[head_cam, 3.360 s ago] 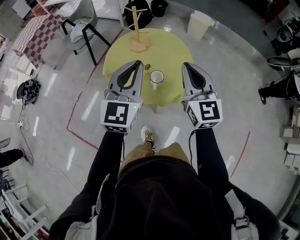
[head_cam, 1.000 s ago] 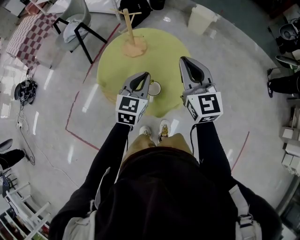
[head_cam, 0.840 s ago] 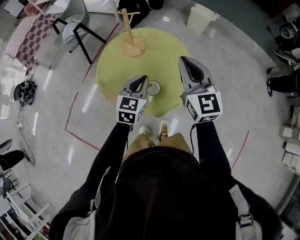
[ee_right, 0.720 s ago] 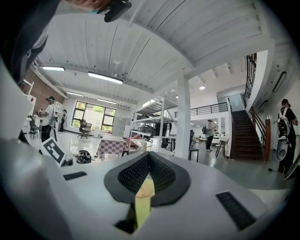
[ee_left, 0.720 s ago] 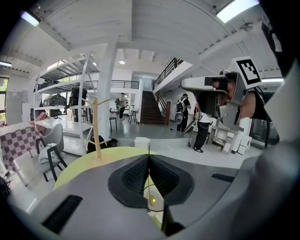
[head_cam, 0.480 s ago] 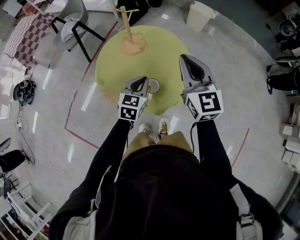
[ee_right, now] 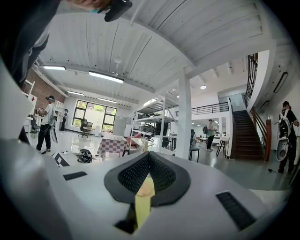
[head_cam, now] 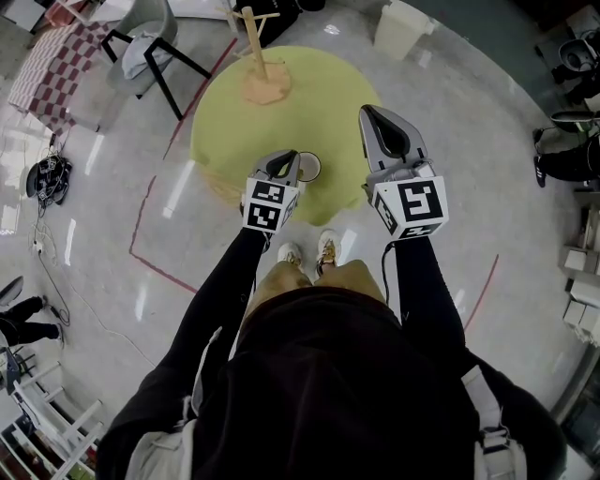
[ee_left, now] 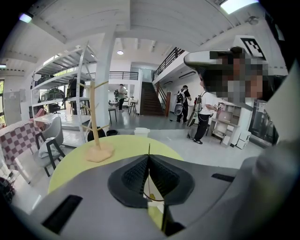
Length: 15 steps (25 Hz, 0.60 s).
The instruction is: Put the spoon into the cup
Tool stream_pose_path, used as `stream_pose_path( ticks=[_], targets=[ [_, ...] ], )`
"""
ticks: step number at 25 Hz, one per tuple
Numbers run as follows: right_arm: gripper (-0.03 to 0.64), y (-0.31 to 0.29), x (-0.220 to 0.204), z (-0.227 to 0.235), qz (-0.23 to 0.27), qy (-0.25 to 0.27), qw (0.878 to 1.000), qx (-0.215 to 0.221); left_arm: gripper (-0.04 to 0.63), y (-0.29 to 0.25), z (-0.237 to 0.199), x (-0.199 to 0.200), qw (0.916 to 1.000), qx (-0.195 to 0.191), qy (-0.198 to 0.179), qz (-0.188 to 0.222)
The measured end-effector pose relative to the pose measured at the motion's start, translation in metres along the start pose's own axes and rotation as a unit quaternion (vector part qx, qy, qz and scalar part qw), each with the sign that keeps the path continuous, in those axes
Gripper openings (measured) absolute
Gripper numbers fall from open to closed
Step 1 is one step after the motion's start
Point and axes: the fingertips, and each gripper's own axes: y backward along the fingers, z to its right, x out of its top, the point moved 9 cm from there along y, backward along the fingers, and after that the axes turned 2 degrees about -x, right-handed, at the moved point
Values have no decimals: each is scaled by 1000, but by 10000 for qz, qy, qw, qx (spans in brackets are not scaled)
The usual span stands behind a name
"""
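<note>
A white cup (head_cam: 309, 167) stands near the front edge of the round yellow-green table (head_cam: 281, 103). My left gripper (head_cam: 289, 157) is low over the table, its tips right at the cup's left rim. In the left gripper view this gripper (ee_left: 149, 157) is shut, and a thin dark spoon handle (ee_left: 149, 150) sticks out past the pads. Through the slit under them shows a white sliver of the cup (ee_left: 153, 186). The spoon's bowl is hidden. My right gripper (head_cam: 372, 114) hangs higher at the table's right edge. Its pads meet with nothing between them, as the right gripper view shows (ee_right: 149, 153).
A wooden mug tree (head_cam: 258, 80) stands at the table's far side and also shows in the left gripper view (ee_left: 96, 126). A chair (head_cam: 150, 52) and a white bin (head_cam: 401, 26) stand on the floor behind. The person's feet (head_cam: 309, 253) are at the table's near edge.
The left gripper has sunk toward the table and now sits close against the cup. The right gripper has kept still. The spoon that lay beside the cup earlier no longer shows on the table.
</note>
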Motion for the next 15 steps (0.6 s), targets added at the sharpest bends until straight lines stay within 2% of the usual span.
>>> stream_pose_path(
  ticks=[15],
  targets=[
    [26, -1, -5, -4, -97, 2, 9999, 72, 20, -6, -4, -22, 9988, 219, -75, -439]
  ],
)
